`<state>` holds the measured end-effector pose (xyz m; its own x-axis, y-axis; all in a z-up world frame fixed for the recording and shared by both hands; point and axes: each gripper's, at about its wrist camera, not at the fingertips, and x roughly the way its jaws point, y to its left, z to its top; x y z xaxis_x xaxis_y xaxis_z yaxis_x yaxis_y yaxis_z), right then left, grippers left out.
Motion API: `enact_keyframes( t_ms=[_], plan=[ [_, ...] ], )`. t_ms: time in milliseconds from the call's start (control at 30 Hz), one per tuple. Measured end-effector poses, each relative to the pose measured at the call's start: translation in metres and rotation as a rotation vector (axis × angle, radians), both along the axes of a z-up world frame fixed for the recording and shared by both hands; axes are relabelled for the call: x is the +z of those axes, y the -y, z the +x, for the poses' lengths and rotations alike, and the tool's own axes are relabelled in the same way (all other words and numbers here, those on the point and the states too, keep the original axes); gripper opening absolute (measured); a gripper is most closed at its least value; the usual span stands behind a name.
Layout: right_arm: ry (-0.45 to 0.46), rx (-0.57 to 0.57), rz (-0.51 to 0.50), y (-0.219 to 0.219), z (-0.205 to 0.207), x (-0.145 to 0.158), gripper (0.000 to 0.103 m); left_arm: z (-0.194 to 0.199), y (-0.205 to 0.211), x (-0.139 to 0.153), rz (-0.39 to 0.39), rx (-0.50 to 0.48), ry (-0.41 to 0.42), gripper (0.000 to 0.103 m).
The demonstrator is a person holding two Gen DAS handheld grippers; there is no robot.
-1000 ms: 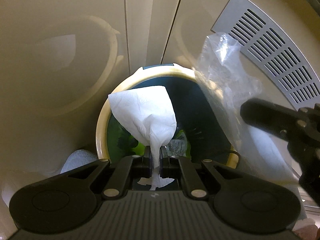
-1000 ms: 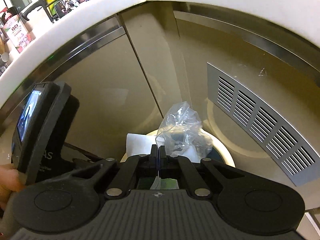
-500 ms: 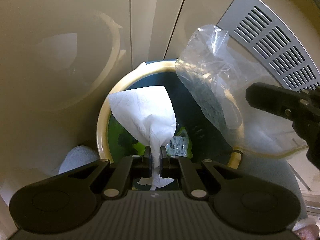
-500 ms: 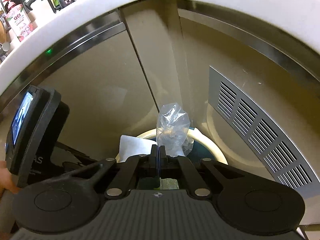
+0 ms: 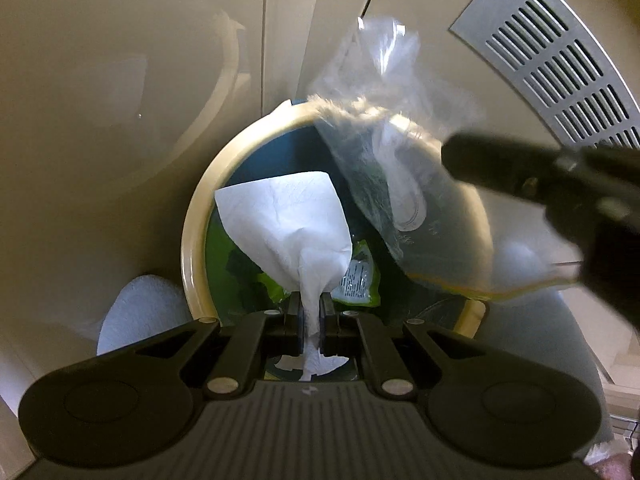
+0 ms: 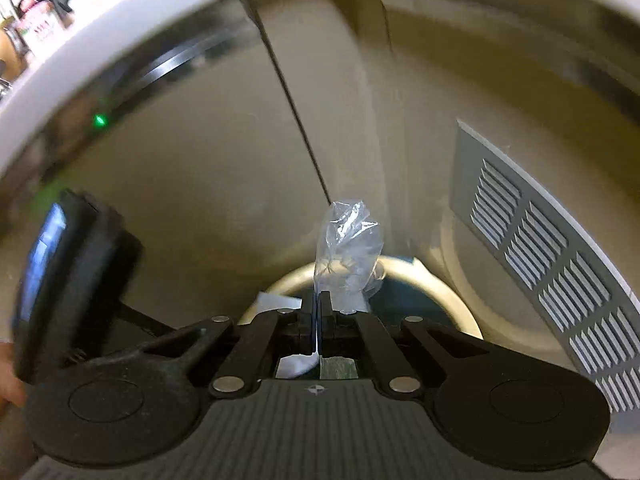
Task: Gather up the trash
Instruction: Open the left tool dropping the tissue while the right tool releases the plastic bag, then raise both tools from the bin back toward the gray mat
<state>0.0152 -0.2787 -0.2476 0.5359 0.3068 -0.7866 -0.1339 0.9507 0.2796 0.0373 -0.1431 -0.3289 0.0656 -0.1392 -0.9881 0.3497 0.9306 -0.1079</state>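
- Tissue (image 5: 294, 224) – white paper, pinched at its twisted lower end in the left claw (image 5: 311, 312), jaws nearly together on it; it fans out wide above the bin's open mouth.
- Plastic bag (image 6: 347, 252) – clear, crumpled, clamped by one edge in the right claw (image 6: 316, 320), jaws fully together on the thin film; in the left wrist view the bag (image 5: 400, 168) hangs over the far-right part of the bin rim.
- Bin (image 5: 192, 240) – round, cream rim, dark inside, directly below both claws; a green wrapper (image 5: 358, 276) already lies inside it, under the tissue.
- Handling, my read: both pieces very light, limp, no stiffness, so they will flutter and drift on release instead of dropping straight; best let go low over the bin's middle.
- Bag film looks slick and may cling to the pads or slip; a bunched fold is a safer hold than a single layer.
- Tissue tears easily if tugged; the twisted neck is the right place to hold.
- Vent grille (image 5: 560, 60) – grey, slotted, on the cabinet panel beyond the bin, to its right.
- Left device's screen (image 6: 40, 256) shows left of the bin in the right wrist view.
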Motion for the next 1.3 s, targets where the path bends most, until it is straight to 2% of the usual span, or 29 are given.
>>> enact_keyframes(
  t_ms=[200, 367, 433, 467, 500, 533, 567, 600, 700, 767, 867, 1033, 1100, 1200, 1300],
  plan=[
    [-0.061, -0.028, -0.016, 0.004, 0.001, -0.023, 0.001, 0.006, 0.004, -0.01, -0.006, -0.01, -0.031, 0.007],
    [-0.08, -0.047, -0.019, 0.002, -0.001, -0.028, 0.003, 0.007, 0.005, -0.019, 0.009, -0.021, -0.049, 0.009],
    [-0.094, -0.064, -0.02, 0.001, 0.0, -0.029, 0.003, 0.009, 0.005, -0.019, 0.011, -0.021, -0.055, 0.027],
    [-0.1, -0.074, -0.019, 0.003, 0.001, -0.028, 0.005, 0.009, 0.004, -0.019, 0.017, -0.013, -0.061, 0.058],
    [-0.105, -0.084, -0.016, 0.004, 0.0, -0.027, 0.013, 0.01, 0.003, -0.018, 0.022, 0.002, -0.059, 0.088],
    [-0.111, -0.099, -0.016, 0.005, -0.001, -0.025, 0.021, 0.01, 0.0, -0.015, 0.021, 0.018, -0.045, 0.097],
    [-0.114, -0.117, -0.02, 0.006, -0.001, -0.022, 0.041, 0.01, -0.001, -0.01, 0.018, 0.032, -0.026, 0.103],
    [-0.106, -0.132, -0.022, 0.007, -0.002, -0.02, 0.056, 0.01, -0.002, -0.007, 0.017, 0.04, -0.016, 0.103],
    [-0.07, -0.151, -0.026, 0.011, -0.012, -0.005, 0.069, 0.01, -0.009, 0.0, 0.0, 0.051, -0.026, 0.103],
    [-0.045, -0.155, -0.024, 0.014, -0.021, 0.01, 0.071, 0.008, -0.013, 0.015, -0.017, 0.05, 0.0, 0.103],
    [0.025, -0.143, -0.011, 0.016, -0.04, 0.04, 0.077, -0.003, -0.018, 0.047, -0.035, 0.025, 0.083, 0.103],
    [0.233, -0.104, -0.008, 0.02, -0.087, 0.105, 0.089, -0.04, -0.031, 0.114, -0.075, -0.02, 0.282, 0.103],
    [0.334, -0.105, -0.015, 0.022, -0.108, 0.133, 0.097, -0.058, -0.033, 0.138, -0.084, -0.014, 0.362, 0.103],
    [0.438, -0.115, -0.029, 0.027, -0.131, 0.159, 0.101, -0.077, -0.04, 0.162, -0.105, 0.025, 0.43, 0.103],
    [0.479, -0.105, -0.048, 0.027, -0.152, 0.176, 0.103, -0.091, -0.043, 0.177, -0.125, 0.057, 0.457, 0.103]
  ],
)
